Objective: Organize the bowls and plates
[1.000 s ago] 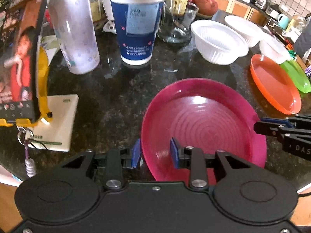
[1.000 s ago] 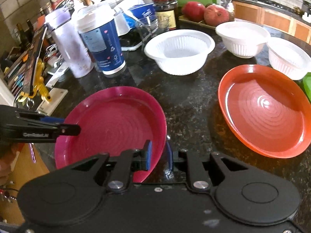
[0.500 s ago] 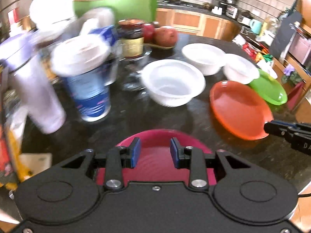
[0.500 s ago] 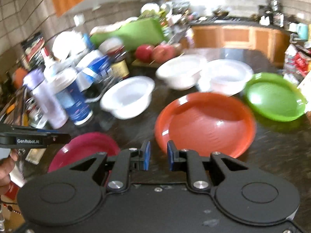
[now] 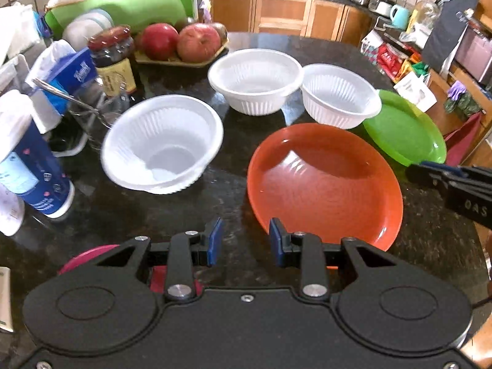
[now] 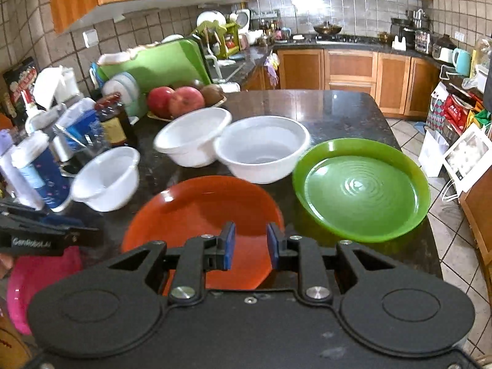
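An orange plate (image 5: 326,181) lies on the dark counter (image 5: 160,215), also in the right wrist view (image 6: 200,209). A green plate (image 5: 406,132) (image 6: 359,190) lies to its right. Three white bowls (image 5: 160,144) (image 5: 255,80) (image 5: 338,95) stand behind them. A pink plate (image 5: 89,253) (image 6: 33,279) lies at the near left, mostly hidden. My left gripper (image 5: 244,241) is open and empty, above the counter by the orange plate's near left rim. My right gripper (image 6: 250,246) is open and empty, above the orange plate's near edge.
A blue paper cup (image 5: 27,166), a glass with a spoon (image 5: 92,113), a jar (image 5: 113,58) and a tray of apples (image 5: 181,43) crowd the left and back. The counter's right edge (image 6: 430,215) drops to a tiled floor.
Both grippers rose and swung right, from over the pink plate to over the orange plate. The right gripper's jaws opened a little wider.
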The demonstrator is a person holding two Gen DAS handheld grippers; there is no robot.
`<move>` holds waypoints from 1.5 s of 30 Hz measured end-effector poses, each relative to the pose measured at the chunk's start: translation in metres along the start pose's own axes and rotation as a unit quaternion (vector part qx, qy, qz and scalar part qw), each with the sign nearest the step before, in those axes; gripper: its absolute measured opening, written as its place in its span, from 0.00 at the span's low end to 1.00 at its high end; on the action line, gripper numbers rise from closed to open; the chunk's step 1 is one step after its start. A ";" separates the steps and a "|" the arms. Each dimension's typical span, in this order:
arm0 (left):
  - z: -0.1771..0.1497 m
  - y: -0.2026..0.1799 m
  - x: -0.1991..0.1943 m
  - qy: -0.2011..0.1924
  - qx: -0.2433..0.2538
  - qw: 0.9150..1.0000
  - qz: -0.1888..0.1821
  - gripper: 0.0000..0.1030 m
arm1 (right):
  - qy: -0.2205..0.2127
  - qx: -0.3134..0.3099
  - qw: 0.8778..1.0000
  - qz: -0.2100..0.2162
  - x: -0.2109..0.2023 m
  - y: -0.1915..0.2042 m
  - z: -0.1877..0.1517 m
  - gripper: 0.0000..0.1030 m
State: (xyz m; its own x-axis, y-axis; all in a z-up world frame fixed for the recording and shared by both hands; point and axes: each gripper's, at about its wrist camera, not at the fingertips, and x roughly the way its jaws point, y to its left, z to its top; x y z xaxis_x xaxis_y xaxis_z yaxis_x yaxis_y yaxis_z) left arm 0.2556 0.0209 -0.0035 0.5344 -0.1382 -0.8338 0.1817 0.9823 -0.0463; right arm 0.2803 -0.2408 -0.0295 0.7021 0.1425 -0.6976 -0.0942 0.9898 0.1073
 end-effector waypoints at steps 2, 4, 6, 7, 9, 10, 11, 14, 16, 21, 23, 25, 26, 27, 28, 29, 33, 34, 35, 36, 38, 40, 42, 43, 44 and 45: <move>0.001 -0.007 0.006 0.011 -0.005 1.000 0.004 0.40 | 0.018 0.001 1.000 0.006 0.016 -0.009 0.005 0.24; 0.003 -0.011 0.012 0.020 -0.010 1.000 0.008 0.40 | 0.034 0.001 0.999 0.015 0.034 -0.013 0.011 0.24; 0.005 -0.013 0.018 0.025 -0.017 0.999 0.016 0.40 | 0.047 -0.001 0.999 0.022 0.046 -0.017 0.013 0.24; 0.006 -0.015 0.020 0.027 -0.020 0.999 0.019 0.40 | 0.051 -0.002 0.998 0.025 0.051 -0.017 0.013 0.24; 0.009 -0.015 0.025 0.032 -0.028 0.999 0.027 0.40 | 0.059 -0.006 0.998 0.033 0.060 -0.018 0.015 0.24; 0.010 -0.016 0.028 0.035 -0.032 0.998 0.031 0.40 | 0.062 -0.007 0.997 0.038 0.063 -0.019 0.016 0.24; 0.011 -0.016 0.031 0.039 -0.034 0.998 0.033 0.40 | 0.065 -0.008 0.997 0.042 0.067 -0.021 0.017 0.24; 0.014 -0.016 0.039 0.050 -0.042 0.997 0.039 0.40 | 0.071 -0.012 0.996 0.054 0.074 -0.022 0.017 0.24; 0.015 -0.016 0.043 0.055 -0.045 0.997 0.044 0.40 | 0.074 -0.016 0.995 0.062 0.077 -0.021 0.017 0.24; 0.018 -0.018 0.050 0.064 -0.046 0.996 0.045 0.40 | 0.076 -0.027 0.995 0.066 0.084 -0.016 0.016 0.26; 0.018 -0.020 0.050 0.061 -0.042 0.996 0.048 0.40 | 0.075 -0.030 0.995 0.063 0.085 -0.015 0.015 0.26; 0.017 -0.021 0.049 0.062 -0.040 0.996 0.044 0.40 | 0.074 -0.035 0.995 0.060 0.084 -0.013 0.013 0.26; 0.017 -0.022 0.049 0.063 -0.041 0.997 0.036 0.40 | 0.074 -0.038 0.995 0.060 0.083 -0.011 0.012 0.25; 0.015 -0.022 0.047 0.066 -0.042 0.997 0.028 0.41 | 0.076 -0.040 0.994 0.062 0.081 -0.010 0.010 0.25; 0.014 -0.023 0.046 0.067 -0.043 0.996 0.031 0.40 | 0.078 -0.041 0.994 0.061 0.078 -0.008 0.008 0.25; 0.012 -0.024 0.044 0.067 -0.042 0.996 0.034 0.40 | 0.079 -0.043 0.994 0.060 0.075 -0.007 0.007 0.25; 0.000 -0.024 0.033 0.067 -0.045 0.996 0.028 0.40 | 0.083 -0.041 0.994 0.059 0.062 -0.005 -0.004 0.25; -0.003 -0.024 0.031 0.067 -0.046 0.996 0.026 0.40 | 0.085 -0.038 0.994 0.060 0.058 -0.004 -0.007 0.25; -0.006 -0.024 0.028 0.067 -0.046 0.996 0.023 0.40 | 0.086 -0.035 0.994 0.061 0.054 -0.004 -0.010 0.25; -0.009 -0.024 0.024 0.067 -0.044 0.997 0.021 0.40 | 0.086 -0.033 0.994 0.061 0.050 -0.003 -0.013 0.25; -0.016 -0.025 0.018 0.064 -0.041 0.997 0.019 0.40 | 0.085 -0.028 0.994 0.061 0.042 -0.001 -0.018 0.25; -0.022 -0.026 0.011 0.059 -0.035 0.997 0.018 0.40 | 0.082 -0.026 0.994 0.061 0.034 0.002 -0.024 0.25; -0.027 -0.027 0.005 0.055 -0.033 0.998 0.017 0.40 | 0.079 -0.024 0.995 0.061 0.027 0.005 -0.028 0.25; -0.029 -0.026 0.003 0.054 -0.033 0.998 0.015 0.40 | 0.077 -0.023 0.995 0.060 0.024 0.006 -0.031 0.25; -0.031 -0.026 0.002 0.053 -0.033 0.998 0.013 0.40 | 0.075 -0.022 0.995 0.058 0.021 0.008 -0.033 0.24; -0.033 -0.025 0.000 0.051 -0.033 0.998 0.011 0.40 | 0.074 -0.021 0.995 0.057 0.019 0.010 -0.036 0.25</move>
State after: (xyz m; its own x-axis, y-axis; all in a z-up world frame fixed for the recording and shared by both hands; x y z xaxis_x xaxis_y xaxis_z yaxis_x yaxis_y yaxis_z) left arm 0.2236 0.0009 -0.0207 0.4499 -0.1064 -0.8867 0.1150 0.9915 -0.0606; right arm 0.2676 -0.2277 -0.0671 0.5736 0.2502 -0.7800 -0.1985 0.9663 0.1640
